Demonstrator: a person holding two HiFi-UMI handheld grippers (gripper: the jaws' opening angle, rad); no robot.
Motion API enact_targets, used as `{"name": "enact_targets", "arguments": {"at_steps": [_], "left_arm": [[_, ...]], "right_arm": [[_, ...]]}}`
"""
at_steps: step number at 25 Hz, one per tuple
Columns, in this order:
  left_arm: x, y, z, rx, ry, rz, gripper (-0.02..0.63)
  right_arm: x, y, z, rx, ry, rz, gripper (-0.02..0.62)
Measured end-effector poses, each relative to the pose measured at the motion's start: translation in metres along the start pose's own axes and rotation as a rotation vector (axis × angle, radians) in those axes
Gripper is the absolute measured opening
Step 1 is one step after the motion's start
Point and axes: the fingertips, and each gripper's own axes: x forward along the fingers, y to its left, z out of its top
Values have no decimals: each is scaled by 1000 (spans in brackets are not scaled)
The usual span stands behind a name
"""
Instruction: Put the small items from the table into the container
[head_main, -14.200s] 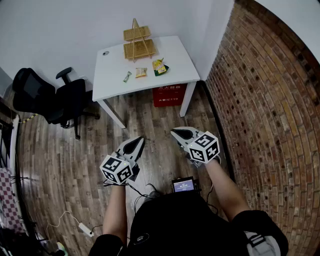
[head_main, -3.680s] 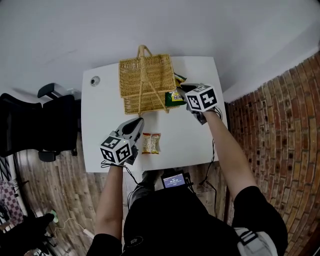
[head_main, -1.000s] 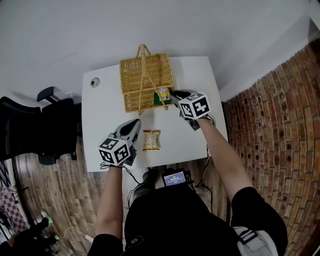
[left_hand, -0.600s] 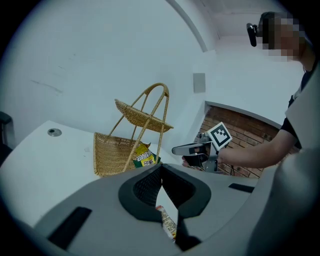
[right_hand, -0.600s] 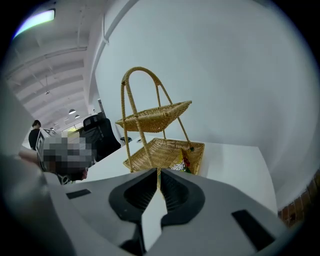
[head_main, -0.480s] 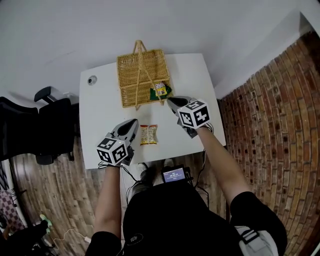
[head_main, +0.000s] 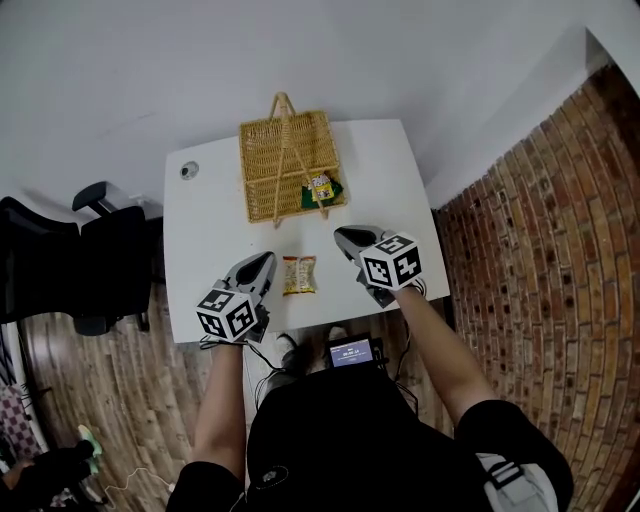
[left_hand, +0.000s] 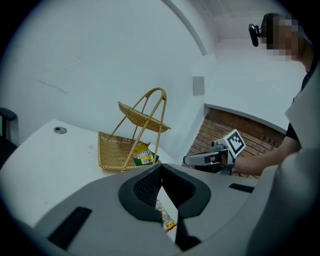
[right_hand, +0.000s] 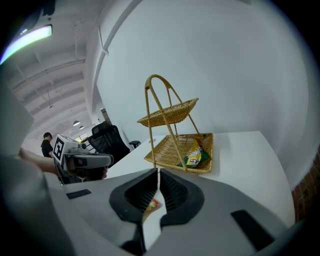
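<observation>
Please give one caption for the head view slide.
Left gripper and right gripper, both shut, flank the orange packet; the green packet lies in the basket.

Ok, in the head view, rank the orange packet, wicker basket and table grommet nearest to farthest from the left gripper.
1. Orange packet, just right of the left gripper.
2. Wicker basket, farther up the table.
3. Grommet, at the far left corner.

White table (head_main: 385, 175) bore a wicker basket (head_main: 266, 160) at its far edge, a packet (head_main: 299, 274) near the front, and a grommet (head_main: 189, 170) far left.
</observation>
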Motion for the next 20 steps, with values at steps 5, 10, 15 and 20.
{"name": "enact_targets", "arguments": {"at_steps": [5, 10, 15, 20], "left_arm": [[-5, 0, 0, -27, -25, 4, 9], [-11, 0, -3, -25, -24, 15, 9], [-14, 0, -7, -34, -26, 20, 9], [-17, 3, -10, -22, -17, 32, 9]], "right_arm": [[-7, 10, -11, 22, -5, 12, 23], [-15, 15, -23, 63, -12, 15, 23], [-18, 19, -29, 83, -15, 22, 23], [-17, 23, -30, 83, -17, 32, 23]]}}
